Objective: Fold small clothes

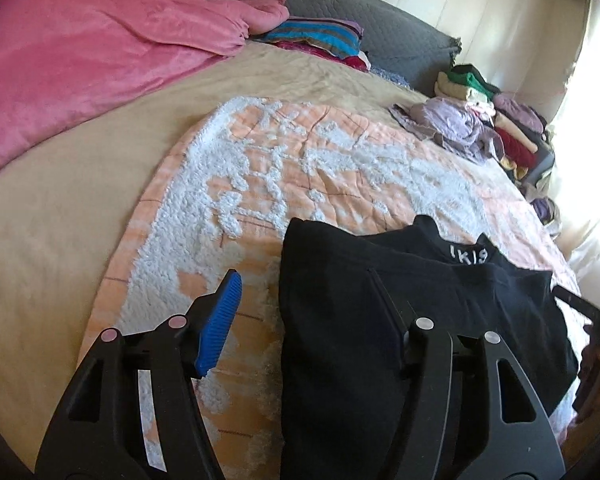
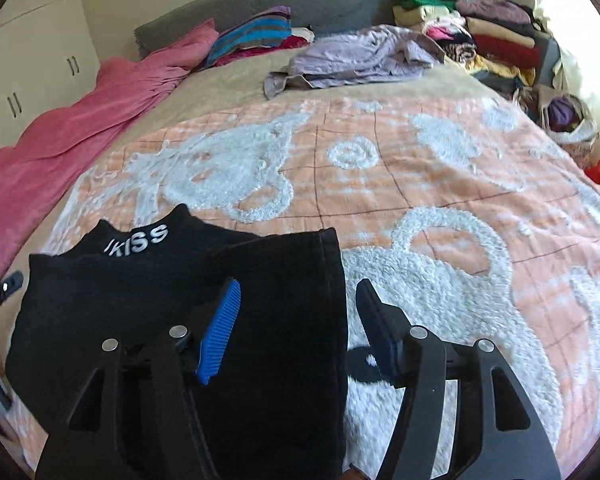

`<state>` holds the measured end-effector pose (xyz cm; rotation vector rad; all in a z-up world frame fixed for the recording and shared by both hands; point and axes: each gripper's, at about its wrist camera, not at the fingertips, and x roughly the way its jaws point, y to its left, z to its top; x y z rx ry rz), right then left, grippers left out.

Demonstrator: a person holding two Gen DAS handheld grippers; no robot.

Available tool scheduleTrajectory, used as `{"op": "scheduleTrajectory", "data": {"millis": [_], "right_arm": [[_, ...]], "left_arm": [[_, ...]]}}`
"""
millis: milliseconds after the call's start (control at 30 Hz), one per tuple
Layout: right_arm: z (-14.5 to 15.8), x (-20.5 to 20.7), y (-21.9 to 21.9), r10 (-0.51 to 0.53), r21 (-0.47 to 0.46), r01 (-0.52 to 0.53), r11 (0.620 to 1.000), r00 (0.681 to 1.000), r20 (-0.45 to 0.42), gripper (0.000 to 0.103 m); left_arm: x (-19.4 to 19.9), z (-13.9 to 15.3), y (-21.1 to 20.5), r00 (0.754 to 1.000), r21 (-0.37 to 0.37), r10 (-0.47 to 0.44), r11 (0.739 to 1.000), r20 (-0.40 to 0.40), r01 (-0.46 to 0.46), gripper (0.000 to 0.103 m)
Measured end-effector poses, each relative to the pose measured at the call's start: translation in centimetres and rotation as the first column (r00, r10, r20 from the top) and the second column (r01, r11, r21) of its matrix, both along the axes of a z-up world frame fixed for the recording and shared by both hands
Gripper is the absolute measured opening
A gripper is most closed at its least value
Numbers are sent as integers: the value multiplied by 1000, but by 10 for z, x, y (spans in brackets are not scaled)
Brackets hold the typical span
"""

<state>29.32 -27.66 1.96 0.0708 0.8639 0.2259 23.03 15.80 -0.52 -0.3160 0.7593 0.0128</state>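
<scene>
A black garment (image 1: pixel 340 320) with white letters at its collar lies flat on the orange-and-white blanket (image 1: pixel 284 168), its sides folded inward. It also shows in the right wrist view (image 2: pixel 140 296). My left gripper (image 1: pixel 304 312) is open over the garment's left edge, its blue-padded finger (image 1: pixel 220 320) above the blanket. My right gripper (image 2: pixel 296 324) is open over the garment's right edge, one finger above the cloth, the other above the blanket (image 2: pixel 420 184). Neither holds anything.
A pink blanket (image 1: pixel 80 72) lies along the bed's far left. Striped folded cloth (image 1: pixel 316 36) rests by the grey headboard (image 1: pixel 380 28). A crumpled lilac garment (image 2: pixel 360 56) and stacked clothes (image 2: pixel 492 36) sit at the far right.
</scene>
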Motion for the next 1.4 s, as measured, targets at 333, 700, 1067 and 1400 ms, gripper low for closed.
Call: {"op": "scheduleTrajectory", "data": {"millis": [333, 700, 1067, 1400], "right_arm": [[-12, 6, -2, -29, 12, 29, 1000, 1000, 2, 15], [21, -10, -17, -63, 114, 51, 992, 992, 105, 10], [7, 11, -19, -99, 133, 90, 987, 993, 62, 10], [-14, 14, -19, -129, 94, 128, 987, 992, 11, 11]], "left_arm": [[16, -14, -9, 999, 18, -38, 999, -38, 39, 25], [1, 16, -6, 994, 8, -60, 998, 94, 60, 4], [25, 3, -8, 997, 79, -57, 995, 53, 53, 4], [25, -7, -6, 999, 76, -48, 996, 2, 48, 8]]}}
